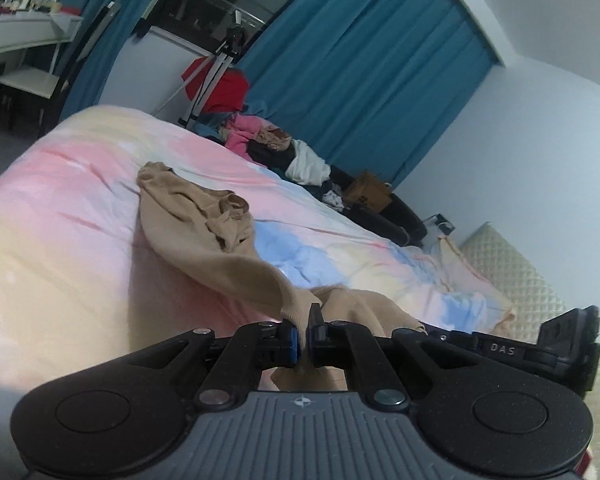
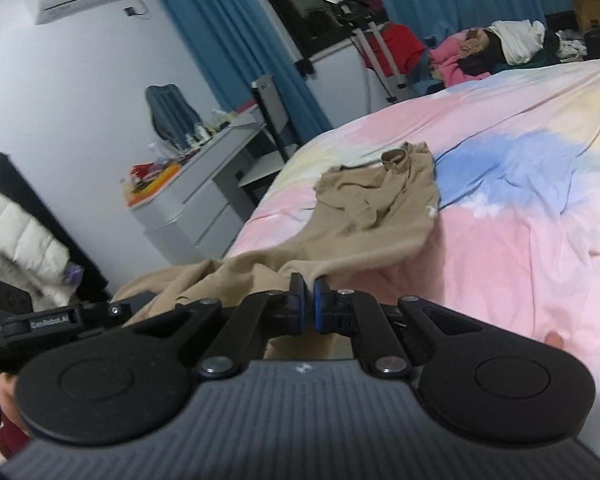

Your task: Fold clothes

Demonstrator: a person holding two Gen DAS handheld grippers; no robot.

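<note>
Black linkage arms and a ribbed grey housing fill the foreground of both wrist views. Left gripper: jaws clenched on a fold of tan garment, the cloth pinched between the blue-edged pads and a tail of it hanging down behind them. Right gripper: jaws likewise clamped on the tan garment, at another edge of the same piece.

From each grip the fabric rises off the bed and stretches forward, while its far end lies crumpled on the pastel sheet, pink, yellow and blue in patches. In the right wrist view that bunched end sits just beside the blue patch, near the bed's edge toward a white table cluttered with small items. Part of the garment droops over the left gripper's body, seen at lower left of that view.

Beyond the bed, a pile of clothes in pink, white and dark colours rests near teal curtains. A tripod stands by a red item, and a cardboard box sits further along the wall. An air conditioner hangs on the white wall in the right wrist view, with a white puffer jacket at far left.
</note>
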